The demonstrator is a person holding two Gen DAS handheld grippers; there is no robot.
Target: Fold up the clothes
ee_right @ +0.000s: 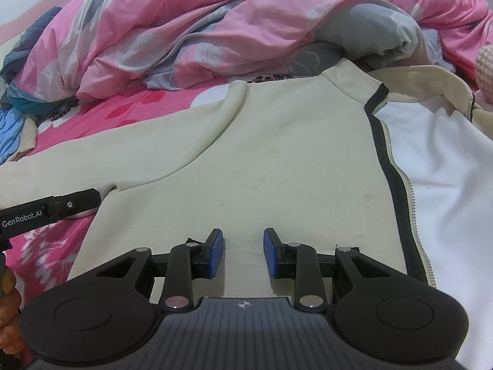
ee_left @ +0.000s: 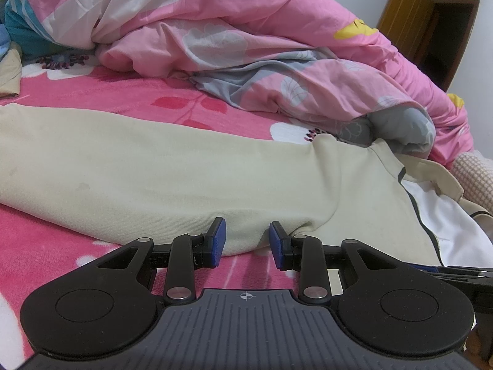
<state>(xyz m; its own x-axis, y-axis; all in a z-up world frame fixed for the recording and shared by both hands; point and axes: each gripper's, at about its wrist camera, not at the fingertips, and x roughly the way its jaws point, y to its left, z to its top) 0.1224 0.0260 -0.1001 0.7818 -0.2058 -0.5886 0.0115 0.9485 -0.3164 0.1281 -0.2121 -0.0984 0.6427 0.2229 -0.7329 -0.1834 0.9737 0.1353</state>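
A cream zip jacket [ee_right: 277, 154] lies spread on the pink floral bedsheet [ee_left: 46, 246], its front open to show a white lining [ee_right: 446, 160] beside a dark zipper strip [ee_right: 397, 191]. Its long sleeve [ee_left: 138, 166] stretches to the left. My left gripper [ee_left: 248, 242] stands open at the sleeve's lower edge near the underarm, with the fabric edge lying loose between the blue pads [ee_left: 218, 240]. My right gripper [ee_right: 243, 252] stands open over the jacket's hem, and flat cloth shows between its pads. One finger of the left gripper [ee_right: 83, 199] reaches in at the underarm.
A bunched pink and grey flowered quilt [ee_left: 246, 30] fills the bed just behind the jacket. Other clothes lie at the far left [ee_right: 12, 129]. A wooden door [ee_left: 409, 9] stands at the back right. A person's hand [ee_right: 6, 283] shows at the lower left.
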